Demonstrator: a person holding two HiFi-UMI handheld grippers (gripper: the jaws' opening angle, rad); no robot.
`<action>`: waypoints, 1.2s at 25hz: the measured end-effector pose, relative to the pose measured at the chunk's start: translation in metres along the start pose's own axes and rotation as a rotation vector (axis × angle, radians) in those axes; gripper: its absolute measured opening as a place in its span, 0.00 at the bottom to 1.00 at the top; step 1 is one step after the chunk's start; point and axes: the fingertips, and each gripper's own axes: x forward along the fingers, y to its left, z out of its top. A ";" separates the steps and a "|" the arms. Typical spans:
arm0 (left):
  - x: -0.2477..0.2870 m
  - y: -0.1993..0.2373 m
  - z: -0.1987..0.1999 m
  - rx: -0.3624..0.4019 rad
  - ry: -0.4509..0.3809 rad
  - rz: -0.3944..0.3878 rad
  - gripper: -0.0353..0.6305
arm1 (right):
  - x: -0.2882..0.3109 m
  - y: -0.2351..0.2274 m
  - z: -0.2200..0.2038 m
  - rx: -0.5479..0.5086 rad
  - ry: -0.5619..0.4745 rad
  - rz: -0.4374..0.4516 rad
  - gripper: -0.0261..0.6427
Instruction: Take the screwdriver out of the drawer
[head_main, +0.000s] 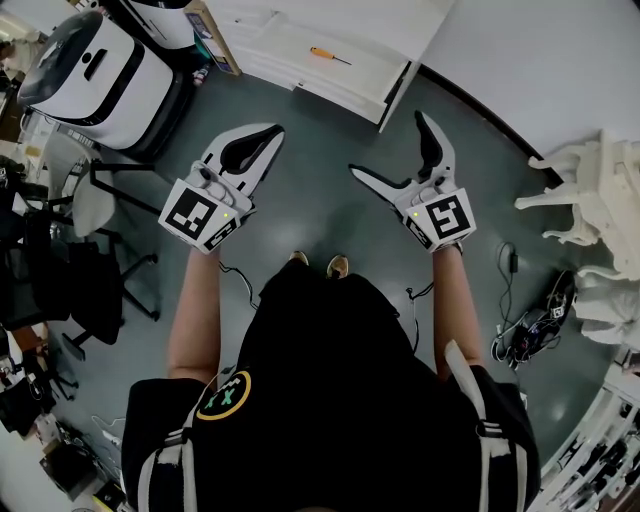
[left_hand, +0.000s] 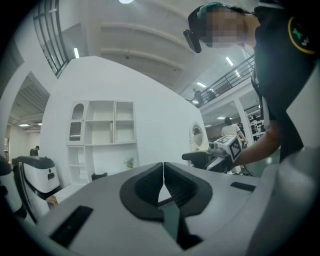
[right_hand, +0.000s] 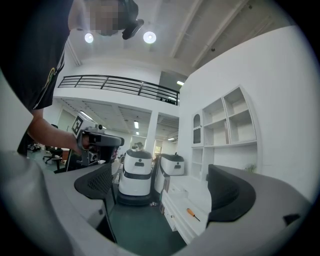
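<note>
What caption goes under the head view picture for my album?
Left tool shut, right tool open and empty; orange screwdriver lies on the white cabinet ahead.

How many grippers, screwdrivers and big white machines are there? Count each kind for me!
Grippers: 2, the left gripper and the right gripper
Screwdriver: 1, with an orange handle
Big white machines: 2, the nearer machine and the farther machine
Total: 5
</note>
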 end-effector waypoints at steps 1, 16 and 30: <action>0.001 -0.003 0.000 0.000 0.001 0.001 0.09 | -0.002 -0.001 -0.001 0.000 0.001 0.000 0.92; 0.039 0.012 -0.015 0.000 -0.014 -0.022 0.09 | 0.010 -0.038 -0.020 -0.017 0.011 -0.019 0.92; 0.093 0.107 -0.048 0.028 -0.005 -0.053 0.09 | 0.105 -0.106 -0.056 -0.004 0.051 -0.029 0.92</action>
